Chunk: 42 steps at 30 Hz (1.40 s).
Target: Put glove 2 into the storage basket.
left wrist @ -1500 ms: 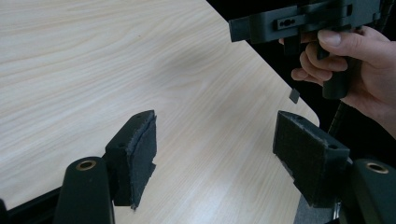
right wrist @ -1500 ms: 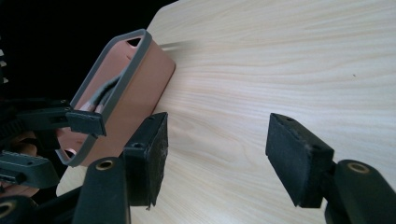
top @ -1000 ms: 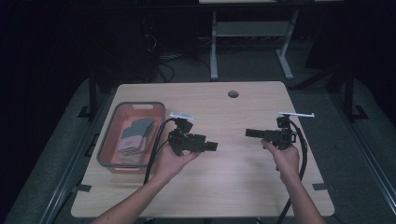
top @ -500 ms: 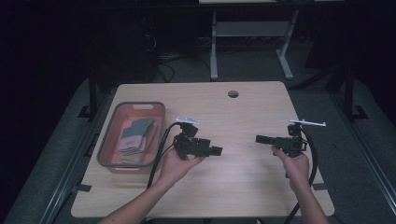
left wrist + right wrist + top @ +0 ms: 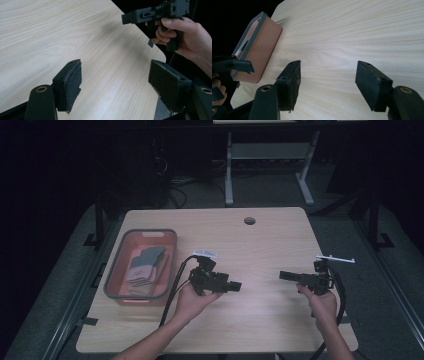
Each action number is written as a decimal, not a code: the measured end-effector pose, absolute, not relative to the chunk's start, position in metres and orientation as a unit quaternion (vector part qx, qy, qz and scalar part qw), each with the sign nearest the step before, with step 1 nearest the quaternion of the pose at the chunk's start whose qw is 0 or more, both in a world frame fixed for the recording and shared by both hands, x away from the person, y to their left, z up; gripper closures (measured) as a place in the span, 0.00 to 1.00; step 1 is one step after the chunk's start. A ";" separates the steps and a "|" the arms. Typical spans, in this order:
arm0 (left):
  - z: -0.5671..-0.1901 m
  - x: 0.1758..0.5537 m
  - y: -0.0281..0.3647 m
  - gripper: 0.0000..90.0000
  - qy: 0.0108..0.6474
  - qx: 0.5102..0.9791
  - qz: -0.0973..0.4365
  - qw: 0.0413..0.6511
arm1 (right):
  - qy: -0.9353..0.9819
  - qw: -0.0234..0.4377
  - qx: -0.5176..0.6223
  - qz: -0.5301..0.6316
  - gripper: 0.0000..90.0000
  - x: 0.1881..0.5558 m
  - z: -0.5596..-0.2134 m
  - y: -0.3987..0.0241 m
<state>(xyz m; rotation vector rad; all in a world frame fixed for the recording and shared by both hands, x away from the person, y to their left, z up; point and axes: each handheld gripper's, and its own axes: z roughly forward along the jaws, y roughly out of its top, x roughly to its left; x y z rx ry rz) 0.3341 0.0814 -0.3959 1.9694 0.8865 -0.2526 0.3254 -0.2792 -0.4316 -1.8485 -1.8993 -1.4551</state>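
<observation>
While both grippers are hovering over bare tabletop, I am judging the work as barely begun. The left gripper (image 5: 235,285) is holding its jaws wide apart with nothing between them, and the right gripper (image 5: 286,275) is doing the same, the two pointing toward each other. The folded cloths (image 5: 144,264) are lying untouched inside the orange bin (image 5: 121,249) at the wooden table's (image 5: 270,245) left side, near my left hand. Reaching in and picking is all remaining.

Pale wooden table (image 5: 260,240) bearing orange bin (image 5: 117,270).
</observation>
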 end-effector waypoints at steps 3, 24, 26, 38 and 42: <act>-0.398 0.333 0.081 0.29 0.359 0.803 -0.102 0.465 | -0.629 0.058 -0.610 -0.480 0.40 0.323 -0.434 -0.281; -0.423 0.315 0.083 0.30 0.349 0.806 -0.110 0.466 | -0.652 0.058 -0.592 -0.470 0.38 0.298 -0.452 -0.274; -0.424 0.313 0.085 0.30 0.349 0.804 -0.112 0.469 | -0.654 0.058 -0.590 -0.470 0.38 0.295 -0.454 -0.273; -0.435 0.299 0.092 0.30 0.344 0.805 -0.104 0.472 | -0.651 0.050 -0.588 -0.478 0.36 0.284 -0.461 -0.274; -0.438 0.295 0.096 0.30 0.343 0.802 -0.105 0.478 | -0.651 0.045 -0.584 -0.482 0.35 0.280 -0.459 -0.273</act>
